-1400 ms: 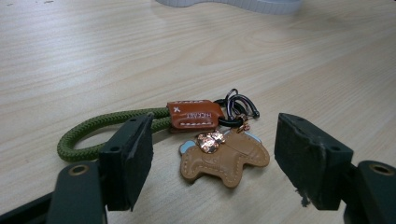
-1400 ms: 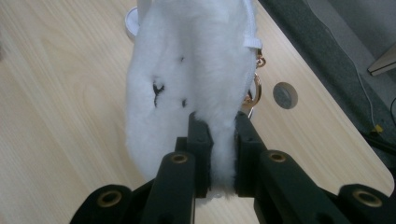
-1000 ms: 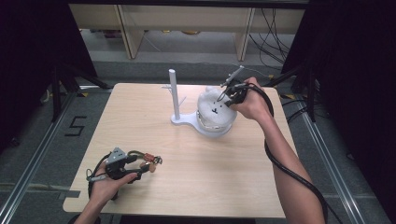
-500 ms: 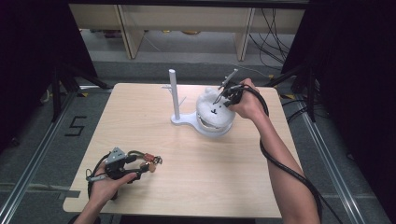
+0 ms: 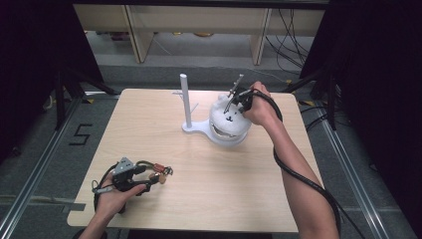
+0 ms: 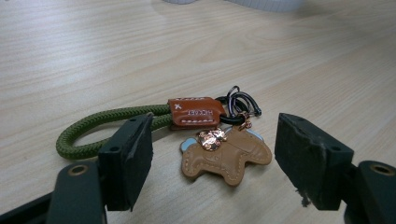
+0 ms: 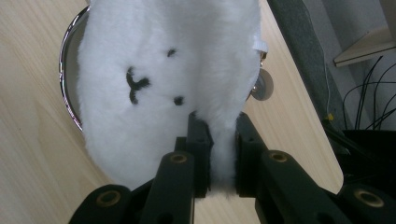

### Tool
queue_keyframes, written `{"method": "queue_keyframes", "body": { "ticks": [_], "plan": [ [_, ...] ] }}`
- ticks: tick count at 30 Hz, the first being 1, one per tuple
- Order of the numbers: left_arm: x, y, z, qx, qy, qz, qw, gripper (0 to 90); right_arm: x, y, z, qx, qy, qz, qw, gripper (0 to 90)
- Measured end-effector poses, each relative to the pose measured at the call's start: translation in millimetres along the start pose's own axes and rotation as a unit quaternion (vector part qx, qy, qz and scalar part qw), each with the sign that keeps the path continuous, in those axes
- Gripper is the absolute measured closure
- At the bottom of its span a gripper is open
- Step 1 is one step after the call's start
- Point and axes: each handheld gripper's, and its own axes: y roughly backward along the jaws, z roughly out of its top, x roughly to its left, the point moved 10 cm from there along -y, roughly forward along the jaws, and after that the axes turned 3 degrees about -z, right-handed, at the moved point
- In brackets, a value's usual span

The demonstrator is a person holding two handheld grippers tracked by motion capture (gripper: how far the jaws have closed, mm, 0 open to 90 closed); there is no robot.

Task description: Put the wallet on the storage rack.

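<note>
A keychain [image 6: 212, 140] lies on the table: a green rope loop, a brown leather tag, dark rings and a tan animal-shaped charm. My left gripper [image 6: 212, 163] is open, one jaw on each side of the charm, not touching it. In the high view this left gripper [image 5: 160, 178] sits at the table's near left with the keychain [image 5: 161, 171] at its tips. A white plush toy [image 7: 154, 88] with a stitched black face rests at the far right. My right gripper [image 7: 219, 130] is shut on a fold of its fur, and it reaches the plush toy [image 5: 226, 124] from the right gripper [image 5: 230, 105] side above.
A white stand [image 5: 185, 99] with an upright pole and small side pegs rises just left of the plush, its flat base [image 5: 195, 128] touching it. A shiny metal rim [image 7: 65, 74] curves around the plush. The wooden table [image 5: 149, 124] ends close behind the plush.
The right hand has shifted slightly left with the plush fur still pinched. The left gripper and the keychain have stayed where they were.
</note>
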Motion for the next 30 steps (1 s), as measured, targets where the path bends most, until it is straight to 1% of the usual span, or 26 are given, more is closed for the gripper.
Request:
{"method": "queue_keyframes", "body": {
  "ticks": [1, 2, 3, 5, 7, 8, 10, 11, 13, 16, 17, 18, 19, 20, 22, 23, 24, 25, 27, 28, 30],
  "plan": [
    [-0.2, 0.1, 0.1, 0.0, 0.0, 0.0, 1.0, 27.4, 0.0, -0.9, 0.4, 0.0, -0.001, -0.001, 1.0, 80.8],
    [-0.1, 0.2, 0.1, -0.001, 0.0, 0.0, 1.0, 27.4, 0.8, -2.0, 0.0, 0.003, -0.008, -0.002, 1.0, 80.7],
    [-0.1, 0.2, 0.1, -0.001, 0.0, 0.0, 1.0, 27.4, 0.8, -2.0, 0.0, 0.003, -0.008, -0.002, 1.0, 80.7],
    [0.3, 0.5, 0.1, -0.001, 0.001, 0.0, 1.0, 27.4, 0.7, -6.6, -0.8, 0.005, 0.001, -0.006, 1.0, 80.4],
    [0.5, 0.4, 0.0, 0.0, 0.001, 0.001, 1.0, 27.4, 2.3, -8.0, -1.7, 0.009, -0.003, -0.009, 0.9999, 79.4],
    [0.5, 0.2, 0.0, 0.0, 0.0, 0.001, 1.0, 27.4, 1.0, -8.8, -1.3, 0.008, 0.002, -0.013, 0.9999, 78.4],
    [-0.5, -0.5, -0.2, 0.001, 0.0, -0.003, 1.0, 27.4, -0.1, -10.6, -1.7, 0.009, 0.002, -0.016, 0.9998, 76.5],
    [-0.5, -0.5, -0.2, 0.001, 0.0, -0.003, 1.0, 27.4, -0.2, -11.7, -2.0, 0.008, -0.002, -0.018, 0.9998, 75.8],
    [-1.3, -1.0, 0.1, -0.002, 0.002, -0.003, 1.0, 27.4, -1.1, -13.4, -3.0, 0.006, -0.001, -0.018, 0.9998, 73.8],
    [0.1, -0.3, -0.4, 0.0, 0.0, -0.002, 1.0, 27.4, -3.3, -13.5, -4.9, 0.003, -0.009, -0.022, 0.9997, 68.1],
    [0.1, -0.3, -0.4, 0.0, 0.0, -0.002, 1.0, 27.4, -3.3, -13.5, -4.9, 0.003, -0.009, -0.022, 0.9997, 68.1],
    [0.3, -0.1, -0.3, 0.0, 0.0, 0.0, 1.0, 27.4, -4.0, -13.9, -5.6, -0.002, -0.027, -0.022, 0.9994, 62.7],
    [0.3, 0.0, -0.3, 0.0, 0.0, 0.001, 1.0, 27.4, -4.5, -14.2, -5.9, -0.004, -0.032, -0.023, 0.9992, 61.6],
    [-0.1, -0.3, -0.3, 0.0, 0.0, -0.002, 1.0, 27.4, -2.8, -14.1, -5.7, -0.008, -0.041, -0.015, 0.999, 60.6],
    [-0.2, -0.4, -0.4, 0.0, 0.0, -0.003, 1.0, 27.4, -3.7, -14.6, -6.1, -0.011, -0.043, -0.015, 0.9989, 59.0],
    [-0.3, -0.6, -0.5, 0.0, 0.0, -0.002, 1.0, 27.4, -3.2, -15.1, -7.5, -0.012, -0.056, -0.015, 0.9983, 55.8],
    [0.0, -0.7, -0.6, 0.0, 0.0, -0.001, 1.0, 27.4, -3.8, -15.5, -7.7, -0.013, -0.052, -0.015, 0.9984, 55.1],
    [0.4, -0.1, -1.0, 0.003, 0.0, 0.003, 1.0, 27.4, -3.5, -16.1, -8.1, -0.013, -0.055, -0.014, 0.9983, 54.9],
    [0.3, -0.2, -0.9, 0.002, 0.0, 0.002, 1.0, 27.4, -3.3, -16.7, -9.2, -0.012, -0.056, -0.015, 0.9983, 55.4],
    [0.2, -0.2, -0.8, 0.002, 0.0, 0.001, 1.0, 27.4, -2.1, -16.6, -9.8, -0.01, -0.063, -0.014, 0.9979, 55.9],
    [0.0, -0.5, -0.9, 0.001, 0.0, -0.002, 1.0, 27.4, -1.8, -16.4, -9.7, -0.012, -0.061, -0.01, 0.998, 60.2]
  ]
}}
